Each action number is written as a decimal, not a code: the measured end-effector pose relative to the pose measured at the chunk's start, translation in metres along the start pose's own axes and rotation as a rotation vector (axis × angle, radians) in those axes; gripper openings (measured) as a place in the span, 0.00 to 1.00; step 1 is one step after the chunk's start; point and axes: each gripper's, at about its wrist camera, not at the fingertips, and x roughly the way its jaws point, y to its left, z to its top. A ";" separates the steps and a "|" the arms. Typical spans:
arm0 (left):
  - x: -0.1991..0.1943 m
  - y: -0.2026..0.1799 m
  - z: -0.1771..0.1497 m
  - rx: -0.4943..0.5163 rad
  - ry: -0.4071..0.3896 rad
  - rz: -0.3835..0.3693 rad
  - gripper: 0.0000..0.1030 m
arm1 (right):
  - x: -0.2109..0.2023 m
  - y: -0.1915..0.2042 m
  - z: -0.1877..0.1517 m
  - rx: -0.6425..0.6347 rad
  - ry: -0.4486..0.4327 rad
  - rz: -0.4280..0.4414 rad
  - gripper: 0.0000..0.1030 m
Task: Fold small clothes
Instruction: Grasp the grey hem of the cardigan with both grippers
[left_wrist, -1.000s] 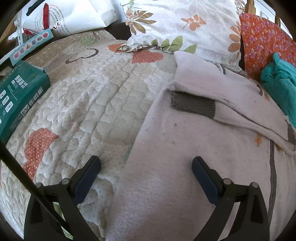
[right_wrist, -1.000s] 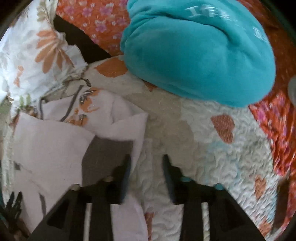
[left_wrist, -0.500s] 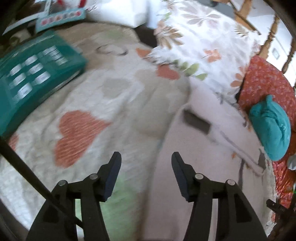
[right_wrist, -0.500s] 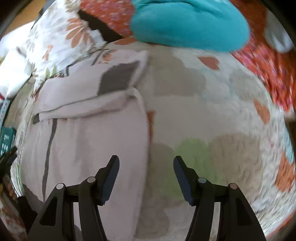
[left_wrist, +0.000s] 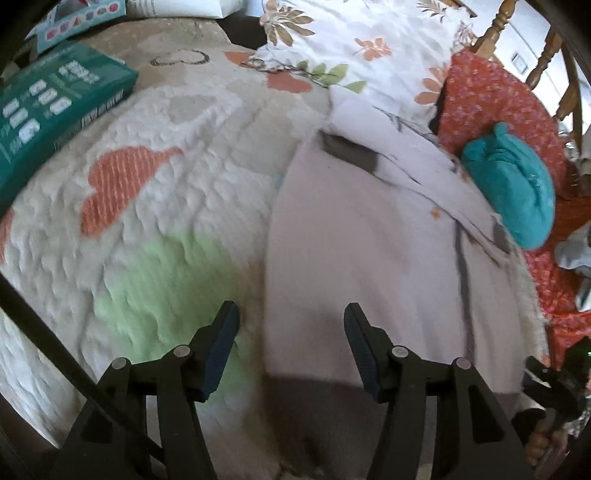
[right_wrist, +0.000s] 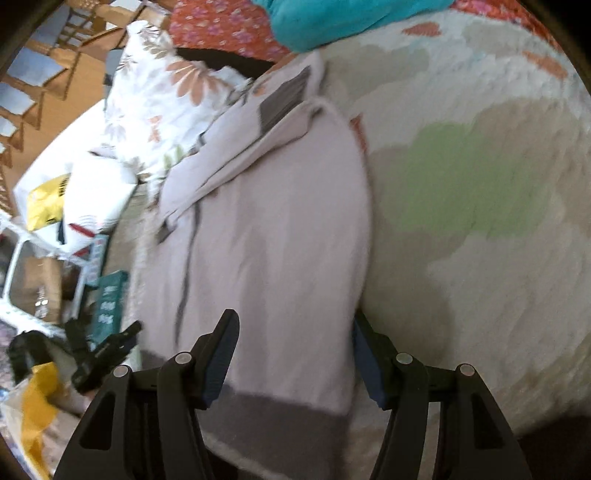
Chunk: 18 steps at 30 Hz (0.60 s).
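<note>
My garment (left_wrist: 369, 251) is a pale pink top with grey cuffs and a grey hem band, lying flat on the bed's quilt (left_wrist: 177, 192). Its sleeves are folded in across the upper part, so one grey cuff (left_wrist: 349, 153) shows near the pillow and the other sits at the far edge by the teal bundle. In the right wrist view the same garment (right_wrist: 280, 229) runs away from me, hem band nearest, folded cuff (right_wrist: 284, 99) at the far end.

My left gripper (left_wrist: 291, 347) hangs over the garment's near left edge. Its jaws stand about half open; the left finger is above the quilt's green patch, the right finger above the pink cloth, and neither pad presses on anything that I can see. My right gripper (right_wrist: 293, 354) sits over the garment's near right corner, jaws likewise part open. The cloth's edge lies between the fingers, with the right finger just past it over the quilt; I see no pinch on it.

Further out, a floral pillow (left_wrist: 369, 48) lies at the head of the bed, with an orange flowered cloth (left_wrist: 491, 99) beside it and a teal bundle (left_wrist: 513, 184) resting there, touching the garment's far edge. A green box (left_wrist: 48, 118) sits on the quilt to the left, well apart from the garment.
</note>
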 end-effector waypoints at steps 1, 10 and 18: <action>-0.002 -0.001 -0.006 -0.014 0.007 -0.034 0.55 | 0.001 0.002 -0.004 -0.003 0.006 0.018 0.63; -0.006 -0.021 -0.036 -0.013 0.050 -0.103 0.53 | 0.011 0.011 -0.038 -0.005 0.095 0.136 0.59; -0.017 -0.024 -0.034 -0.048 0.046 -0.009 0.07 | 0.009 0.030 -0.053 -0.111 0.091 0.000 0.07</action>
